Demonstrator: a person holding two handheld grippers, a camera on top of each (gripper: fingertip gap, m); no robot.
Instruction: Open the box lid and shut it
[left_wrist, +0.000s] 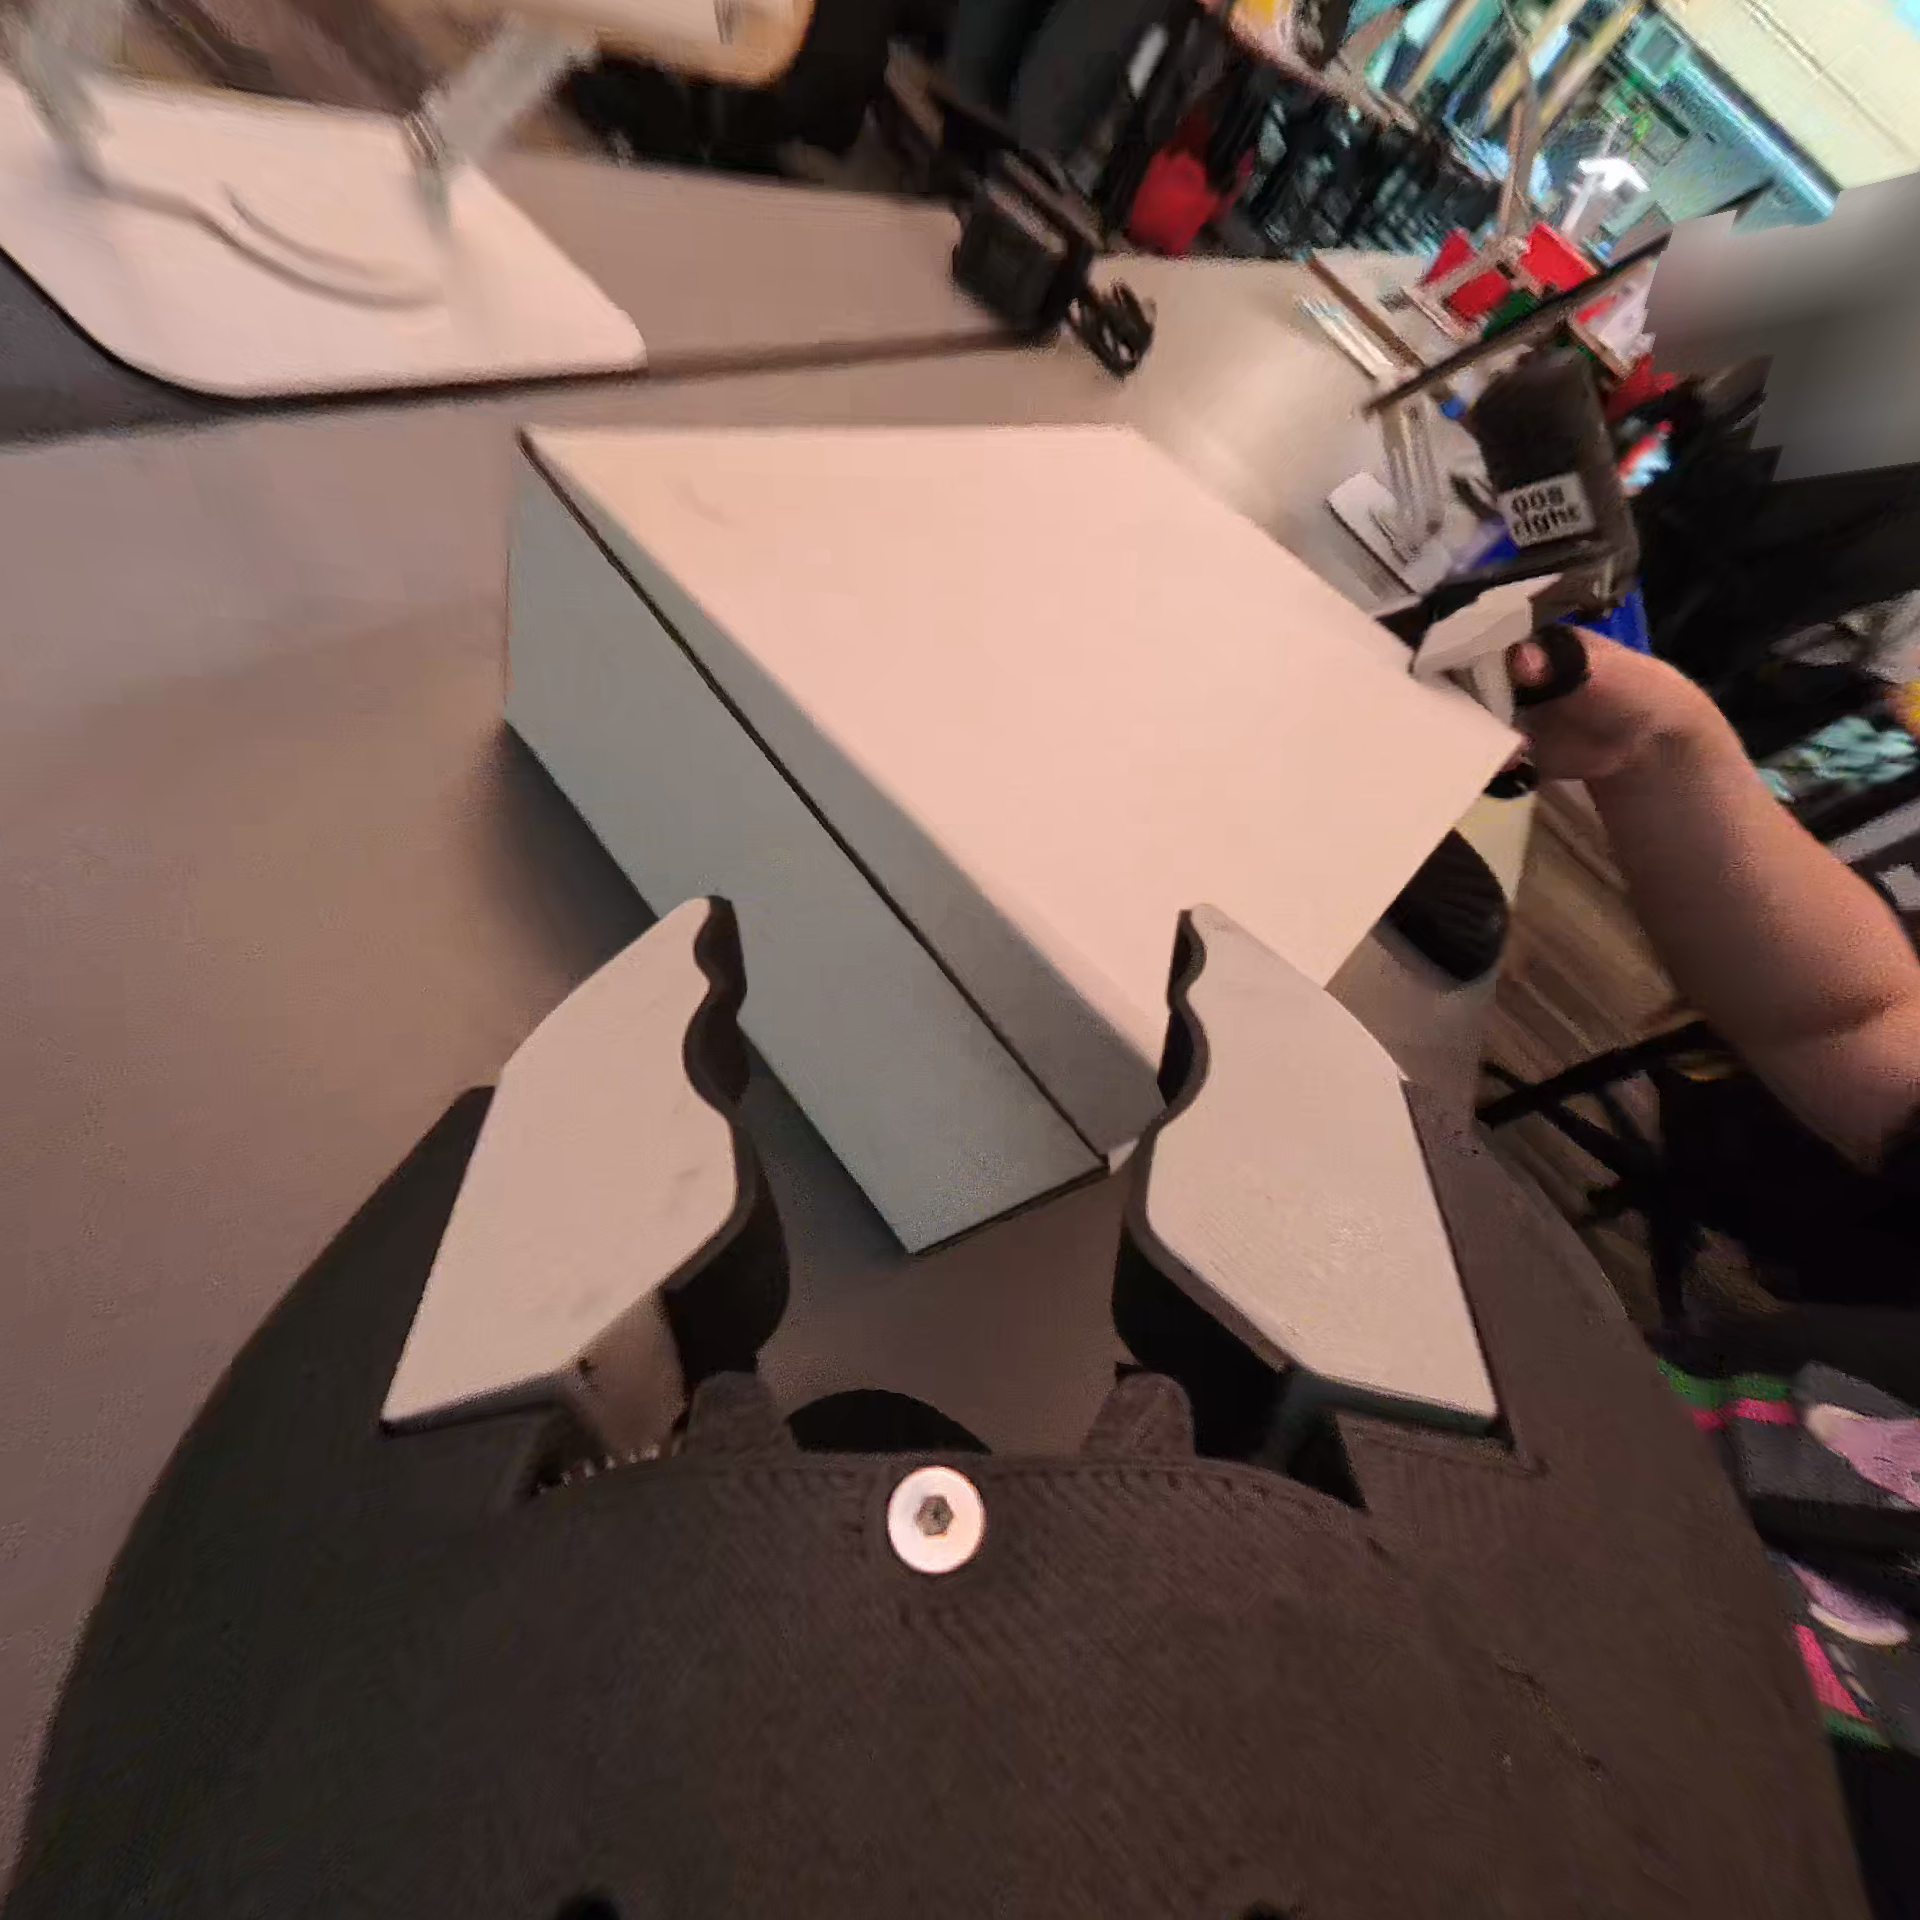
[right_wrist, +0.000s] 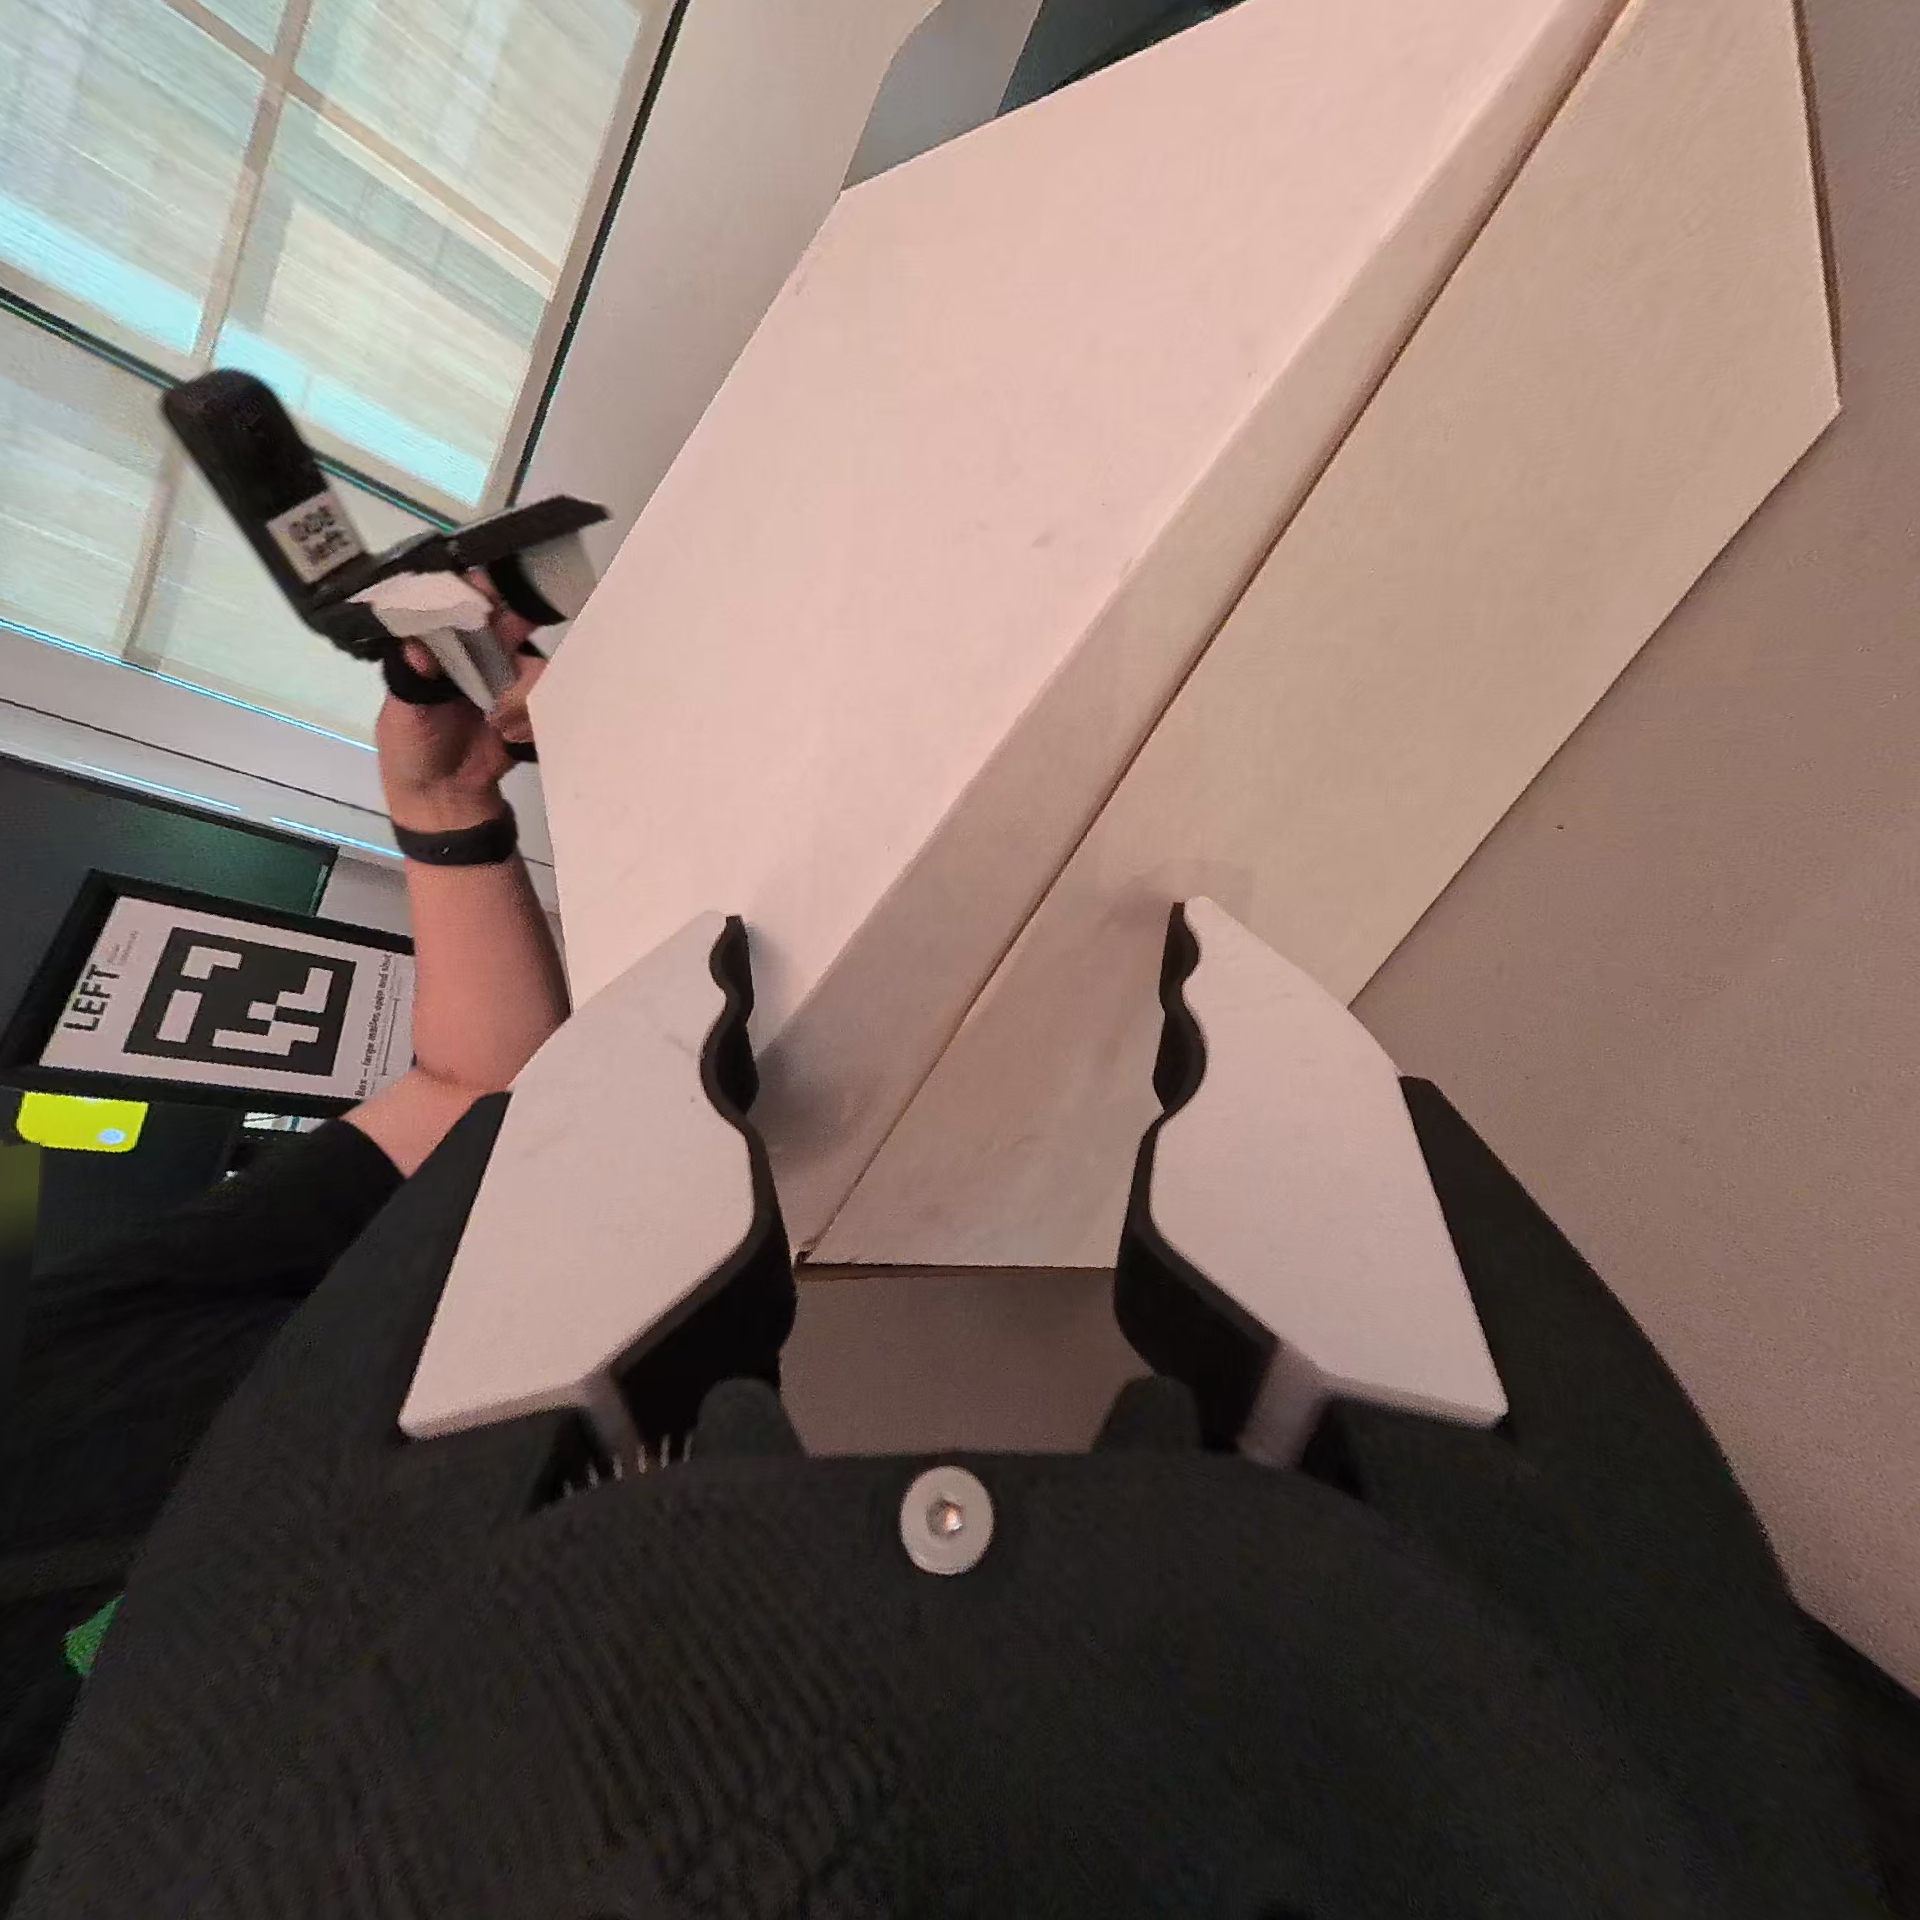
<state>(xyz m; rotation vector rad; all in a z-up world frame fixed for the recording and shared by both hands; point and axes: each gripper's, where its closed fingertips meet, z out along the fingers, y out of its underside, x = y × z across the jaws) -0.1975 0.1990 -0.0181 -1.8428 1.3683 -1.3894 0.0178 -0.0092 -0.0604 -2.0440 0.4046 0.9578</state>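
Note:
A white cardboard box (left_wrist: 987, 665) sits on the grey table (left_wrist: 208, 779). Its lid lies down flat, with a thin dark seam running along the side. My left gripper (left_wrist: 956, 925) is open and empty, and the box's near corner sits between its fingers. My right gripper (right_wrist: 956, 925) is open and empty at the opposite corner of the box (right_wrist: 935, 582), straddling an edge. In the left wrist view the right gripper (left_wrist: 1475, 639) shows at the box's far right corner, held by a hand. In the right wrist view the left gripper (right_wrist: 457, 613) shows beside the box's far edge.
A white mat (left_wrist: 312, 270) lies at the back left of the table. A black device (left_wrist: 1039, 260) stands behind the box. Cluttered shelves and stands fill the back right. A sign with a black-and-white marker (right_wrist: 239, 997) stands past the person's arm (right_wrist: 468, 935).

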